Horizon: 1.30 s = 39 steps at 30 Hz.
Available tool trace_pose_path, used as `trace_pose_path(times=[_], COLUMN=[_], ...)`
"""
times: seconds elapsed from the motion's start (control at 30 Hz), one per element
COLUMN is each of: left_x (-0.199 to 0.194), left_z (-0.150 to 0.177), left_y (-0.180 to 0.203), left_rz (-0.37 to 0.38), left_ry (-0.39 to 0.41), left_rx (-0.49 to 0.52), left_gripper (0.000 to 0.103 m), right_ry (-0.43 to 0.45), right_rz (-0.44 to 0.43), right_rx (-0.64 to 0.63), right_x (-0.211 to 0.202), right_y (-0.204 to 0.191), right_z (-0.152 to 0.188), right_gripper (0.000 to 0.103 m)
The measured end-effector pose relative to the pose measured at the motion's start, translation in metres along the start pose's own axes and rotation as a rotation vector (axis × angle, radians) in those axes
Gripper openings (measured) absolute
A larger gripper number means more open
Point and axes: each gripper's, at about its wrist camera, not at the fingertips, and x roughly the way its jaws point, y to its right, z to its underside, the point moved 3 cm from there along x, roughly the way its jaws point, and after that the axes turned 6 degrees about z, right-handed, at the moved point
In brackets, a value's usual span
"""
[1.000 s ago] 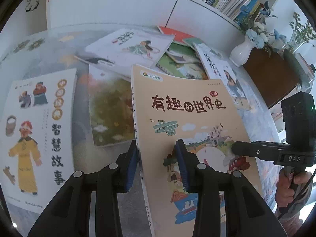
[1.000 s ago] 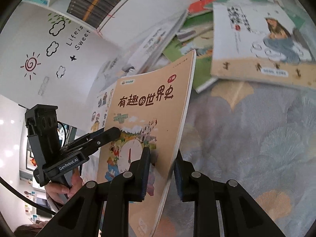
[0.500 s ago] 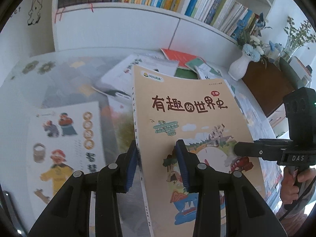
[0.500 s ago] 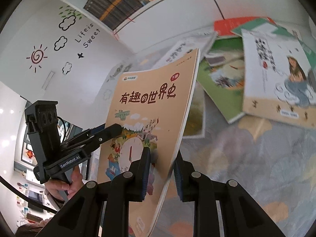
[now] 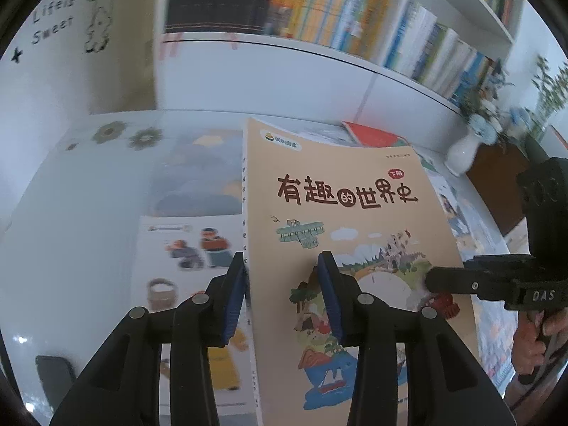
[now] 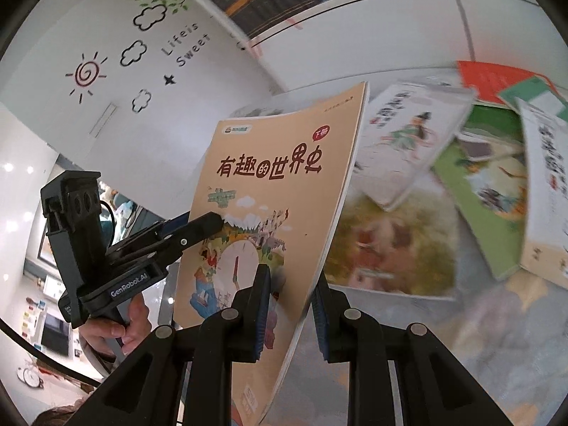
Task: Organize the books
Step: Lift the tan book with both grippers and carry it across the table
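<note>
Orange world-history book lifted clear of the table, held by both grippers

The bookshelf had come to fill the top of both views where a second earlier the table and its scattered picture books filled them, so the carry was probably headed for a shelf. The orange world-history book stood tilted in the air above the table. The left gripper was clamped on its spine edge, the right gripper on its opposite edge; both held as before, and the book had not slipped between the pads.
</note>
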Motion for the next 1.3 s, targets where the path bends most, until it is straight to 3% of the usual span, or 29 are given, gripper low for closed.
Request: trace_pose_path(times=[0.67, 1.1, 1.3], left_x=[0.0, 0.033, 0.035], left_z=[0.023, 0.04, 0.04], left_y=[-0.117, -0.125, -0.123], left_rz=[-0.057, -0.083, -0.138], left_ry=[0.022, -0.048, -0.052], left_rx=[-0.163, -0.144, -0.121], left_gripper=[0.037, 0.037, 0.04], right_ry=[-0.132, -0.206, -0.194], right_rz=[-0.029, -0.007, 0.001], right_rx=[-0.076, -0.035, -0.056], right_x=[0.104, 0.14, 0.141], right_y=[-0.06, -0.038, -0.038], right_z=[-0.026, -0.008, -0.003], right_gripper=[0.023, 0.024, 0.025])
